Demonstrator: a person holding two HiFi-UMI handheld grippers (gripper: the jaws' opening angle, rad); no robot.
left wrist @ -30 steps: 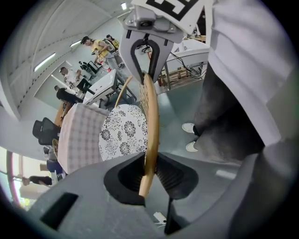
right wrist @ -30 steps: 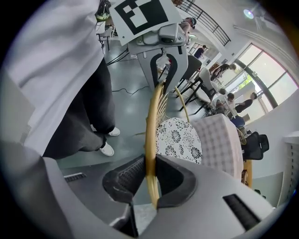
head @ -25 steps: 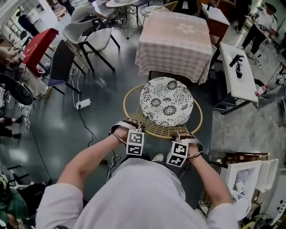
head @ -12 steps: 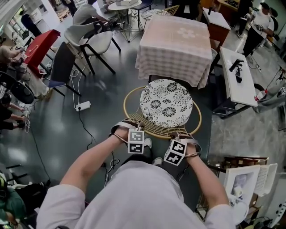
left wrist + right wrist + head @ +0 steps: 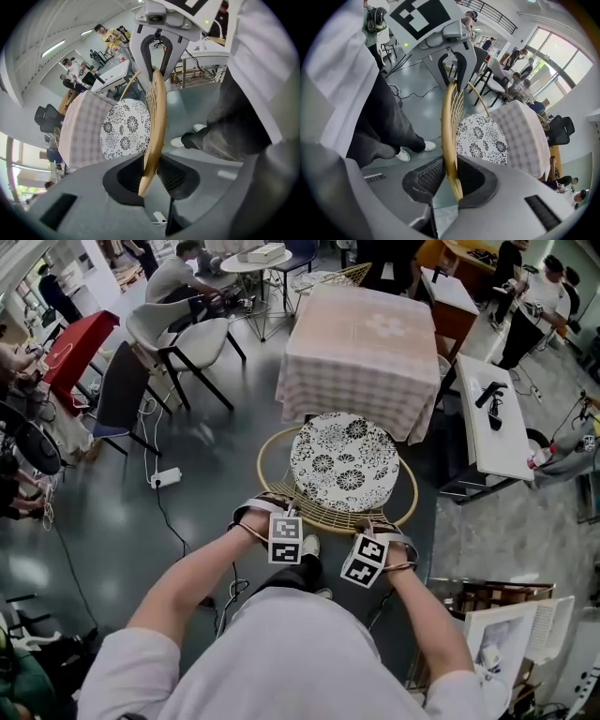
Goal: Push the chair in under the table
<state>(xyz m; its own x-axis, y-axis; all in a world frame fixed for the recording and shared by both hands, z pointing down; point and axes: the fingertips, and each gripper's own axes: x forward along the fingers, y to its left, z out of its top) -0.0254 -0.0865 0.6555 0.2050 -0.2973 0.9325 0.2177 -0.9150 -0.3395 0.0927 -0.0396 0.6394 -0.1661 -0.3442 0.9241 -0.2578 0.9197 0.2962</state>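
Your left hand-held gripper (image 5: 149,174) is clenched on the top rim of the back of the round golden wire chair (image 5: 323,513); the rim runs up between its two dark pads and meets both. Your right hand-held gripper (image 5: 449,182) grasps the same rim further along, with the golden bar pinched between the ribbed pad and the smooth one. From the head view, the left hand-held gripper (image 5: 281,514) and the right hand-held gripper (image 5: 371,527) sit side by side on the near edge of the chair, both pointing steeply down, with your arms stretched out to them.

Beyond the rim lies the chair's round black-and-white floral seat cushion (image 5: 344,462). The chair stands on the dark glossy floor (image 5: 197,521), right in front of the square tabletop draped in a pale checked cloth (image 5: 361,343). Its far edge is at the cloth's hanging hem, and the seat is out in the open, not under the tabletop. A white power strip (image 5: 165,477) lies on the floor to the left.
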